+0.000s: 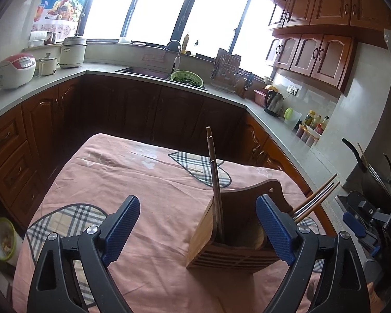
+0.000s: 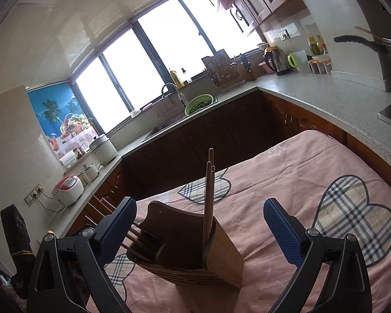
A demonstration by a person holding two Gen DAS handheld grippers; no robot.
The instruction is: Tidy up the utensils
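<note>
A wooden utensil holder (image 1: 221,237) stands on the pink-clothed table (image 1: 148,182). Upright brown chopsticks (image 1: 214,182) stand in its left compartment. More chopsticks and metal sticks (image 1: 316,199) lean out to the right from the other compartment. My left gripper (image 1: 198,227) is open and empty, above and in front of the holder. In the right wrist view the holder (image 2: 195,255) stands between my fingers with upright chopsticks (image 2: 209,195) and others leaning left (image 2: 112,214). My right gripper (image 2: 200,232) is open and empty. It also shows at the edge of the left wrist view (image 1: 362,224).
Kitchen counters (image 1: 52,78) wrap around the table with a rice cooker (image 1: 17,70), sink and green colander (image 1: 187,79), kettle (image 1: 273,101) and spice bottles (image 1: 312,126). Dark cabinets stand beyond the table's far edge. A bowl (image 1: 1,238) sits low at left.
</note>
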